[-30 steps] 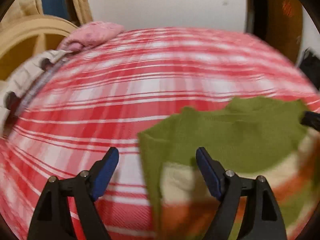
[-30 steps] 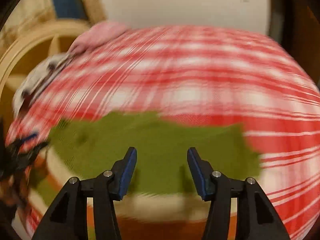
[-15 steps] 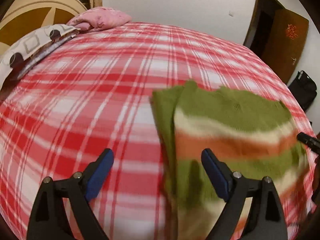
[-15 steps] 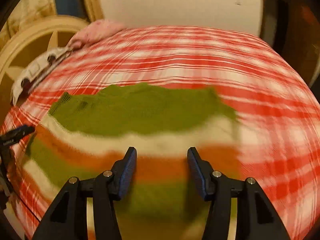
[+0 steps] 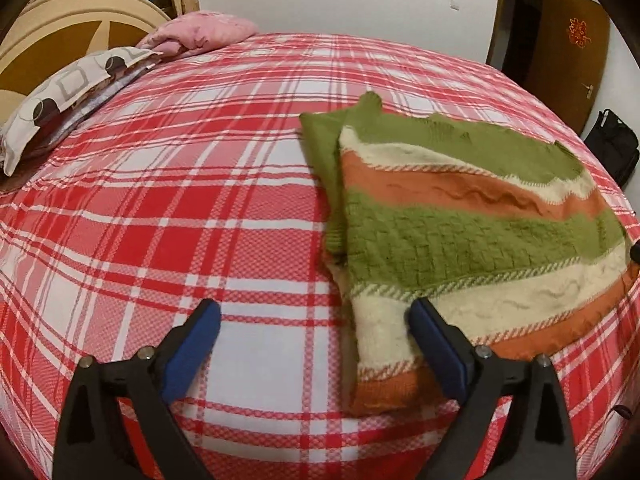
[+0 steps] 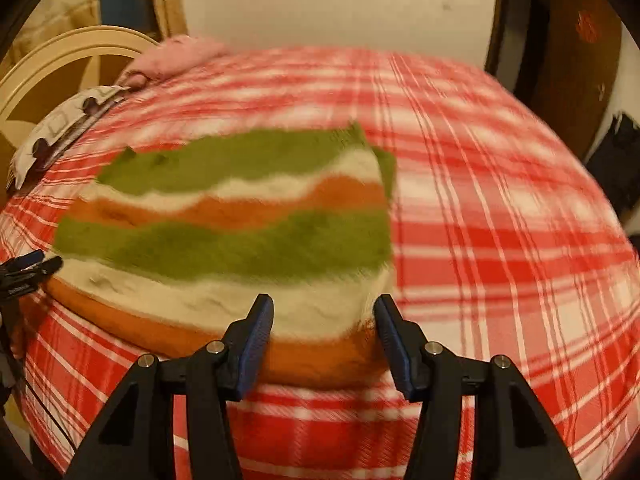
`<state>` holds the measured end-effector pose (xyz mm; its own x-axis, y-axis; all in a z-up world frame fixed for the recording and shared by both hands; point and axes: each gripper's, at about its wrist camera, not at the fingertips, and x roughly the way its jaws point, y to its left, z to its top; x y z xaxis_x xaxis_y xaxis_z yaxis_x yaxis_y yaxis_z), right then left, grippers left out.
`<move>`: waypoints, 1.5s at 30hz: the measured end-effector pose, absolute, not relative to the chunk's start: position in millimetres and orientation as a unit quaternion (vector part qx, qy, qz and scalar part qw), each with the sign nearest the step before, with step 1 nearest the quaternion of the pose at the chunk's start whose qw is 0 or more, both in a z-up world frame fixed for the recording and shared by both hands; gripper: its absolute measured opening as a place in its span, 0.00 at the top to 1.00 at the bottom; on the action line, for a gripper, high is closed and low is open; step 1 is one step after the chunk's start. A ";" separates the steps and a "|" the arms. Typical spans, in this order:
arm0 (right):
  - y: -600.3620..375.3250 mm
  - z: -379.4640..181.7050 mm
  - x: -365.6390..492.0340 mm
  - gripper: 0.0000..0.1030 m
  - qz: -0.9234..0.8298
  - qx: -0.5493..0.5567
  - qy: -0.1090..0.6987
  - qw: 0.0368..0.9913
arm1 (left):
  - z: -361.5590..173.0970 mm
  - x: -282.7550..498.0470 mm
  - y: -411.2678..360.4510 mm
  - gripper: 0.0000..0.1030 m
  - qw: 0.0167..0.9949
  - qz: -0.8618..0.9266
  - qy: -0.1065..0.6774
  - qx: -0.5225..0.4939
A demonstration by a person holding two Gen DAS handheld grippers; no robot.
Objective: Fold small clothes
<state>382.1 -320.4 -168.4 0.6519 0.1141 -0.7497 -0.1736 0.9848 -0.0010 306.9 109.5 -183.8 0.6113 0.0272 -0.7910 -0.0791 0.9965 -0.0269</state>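
Note:
A small knitted sweater with green, cream and orange stripes lies folded flat on the red plaid bed. My left gripper is open and empty, hovering above the bed at the sweater's near left corner. In the right wrist view the sweater lies ahead, blurred by motion. My right gripper is open and empty, above the sweater's near right edge. The tip of the left gripper shows at the left edge of the right wrist view.
A grey patterned pillow and a pink pillow lie at the far left by a cream headboard. A brown door and a black bag stand beyond the bed's right side.
Both grippers have pulled back and risen from the sweater. More of its striped body has come into view, and it now lies folded on the bed.

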 end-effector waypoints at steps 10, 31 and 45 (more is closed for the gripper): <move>-342.7 -201.0 388.7 0.48 0.031 -0.031 0.468 0.883 | -186.9 302.3 111.9 0.00 0.896 0.029 0.442 -0.035; -151.7 -178.4 490.4 0.48 0.236 0.013 0.461 0.855 | -186.4 296.2 120.3 0.00 0.905 0.033 0.422 -0.031; -137.9 -183.3 551.9 0.47 0.159 -0.002 0.450 0.879 | -188.5 293.8 121.4 0.00 0.908 0.027 0.415 -0.042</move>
<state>551.9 -137.9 -183.3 0.5446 0.2770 -0.7917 -0.2814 0.9495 0.1387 293.8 121.4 -188.5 0.6536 0.0138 -0.7568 -0.0842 0.9949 -0.0546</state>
